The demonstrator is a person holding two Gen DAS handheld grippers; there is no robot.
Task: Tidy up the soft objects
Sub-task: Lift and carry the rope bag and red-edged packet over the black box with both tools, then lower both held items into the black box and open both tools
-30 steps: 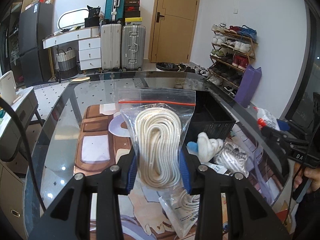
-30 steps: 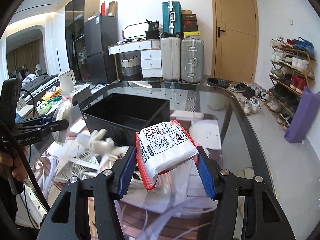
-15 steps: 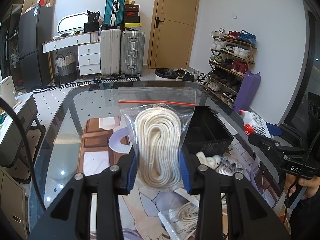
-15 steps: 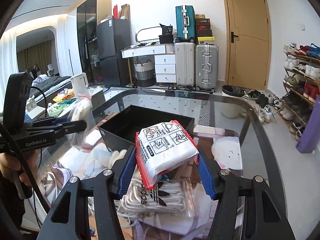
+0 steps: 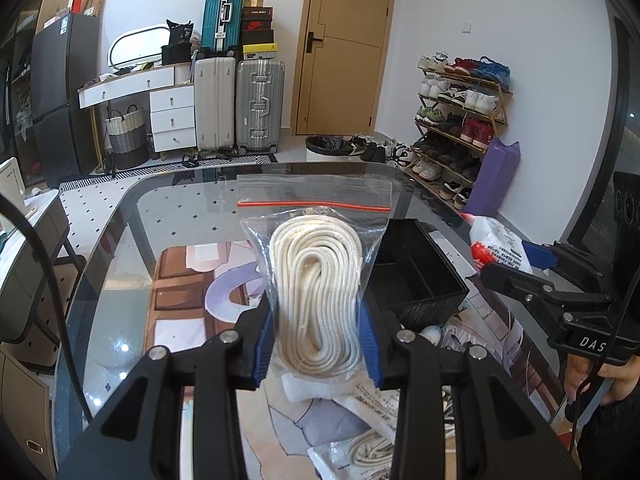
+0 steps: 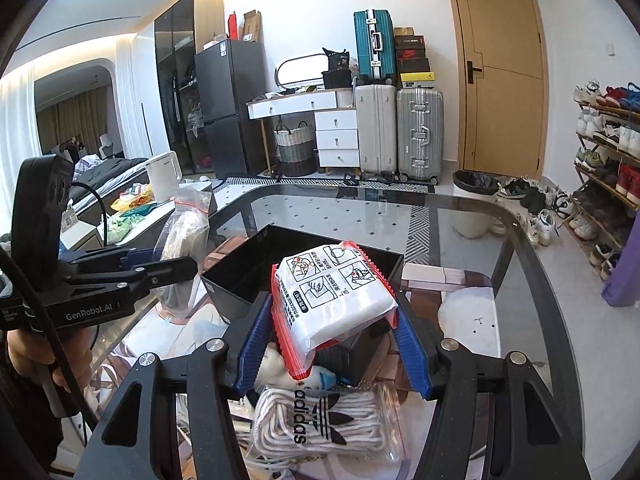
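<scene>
My left gripper (image 5: 318, 344) is shut on a clear zip bag of white rope (image 5: 318, 280) and holds it above the glass table. My right gripper (image 6: 334, 340) is shut on a white packet with red edges (image 6: 334, 296), held just in front of an open black box (image 6: 280, 264). The box also shows in the left wrist view (image 5: 416, 276), right of the rope bag. The right gripper with its packet (image 5: 498, 250) shows at the right of the left wrist view. The left gripper with its bag (image 6: 180, 248) shows at the left of the right wrist view.
A bag of white Adidas laces (image 6: 320, 428) and a white soft item (image 6: 276, 364) lie under my right gripper. More packets of cord (image 5: 360, 448) lie below my left gripper. The glass table (image 6: 460, 216) has a rounded far edge. Suitcases, a door and a shoe rack stand beyond.
Both grippers have risen and moved toward the black box with their loads. The box now sits closer in both views, and the packet is over its near edge.
</scene>
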